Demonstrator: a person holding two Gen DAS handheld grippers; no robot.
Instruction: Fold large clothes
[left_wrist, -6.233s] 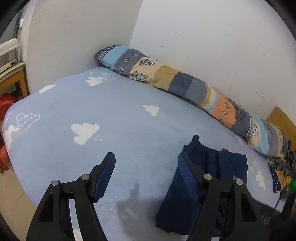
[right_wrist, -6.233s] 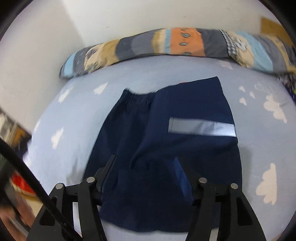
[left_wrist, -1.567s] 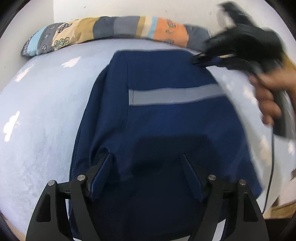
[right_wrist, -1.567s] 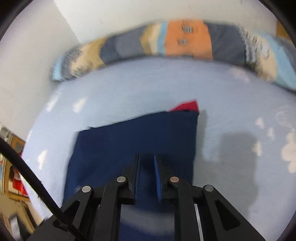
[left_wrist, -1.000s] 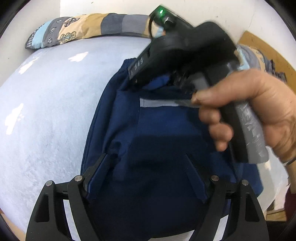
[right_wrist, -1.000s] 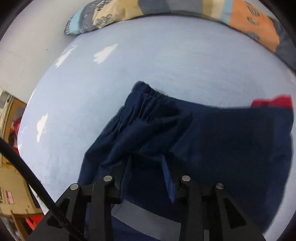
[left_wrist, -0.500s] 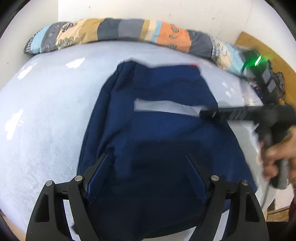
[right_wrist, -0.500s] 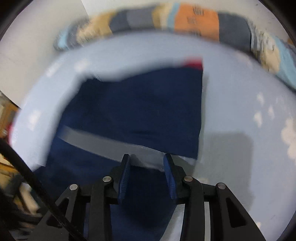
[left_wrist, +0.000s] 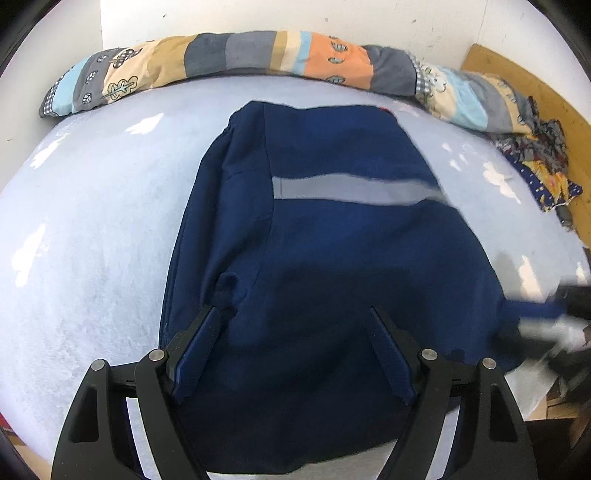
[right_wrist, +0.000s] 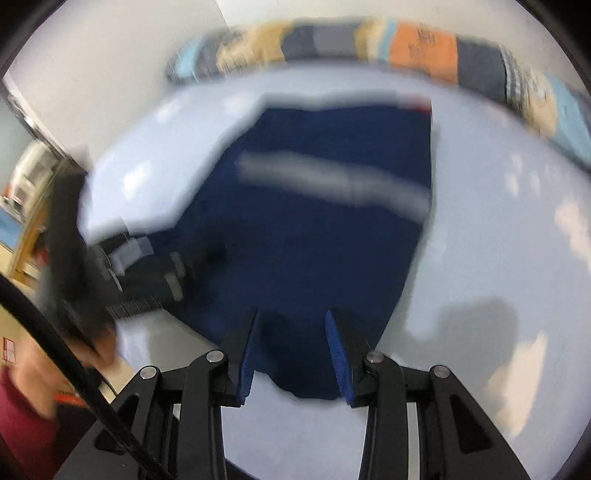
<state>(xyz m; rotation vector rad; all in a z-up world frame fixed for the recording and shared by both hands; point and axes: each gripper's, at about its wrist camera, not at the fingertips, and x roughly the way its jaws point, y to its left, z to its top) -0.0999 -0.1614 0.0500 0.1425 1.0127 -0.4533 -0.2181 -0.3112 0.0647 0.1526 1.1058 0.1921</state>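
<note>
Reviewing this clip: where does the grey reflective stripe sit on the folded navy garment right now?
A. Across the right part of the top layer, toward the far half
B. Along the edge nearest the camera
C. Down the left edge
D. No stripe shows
A: in the left wrist view the grey reflective stripe runs across the folded navy garment in its far half, starting right of the left layer.
</note>
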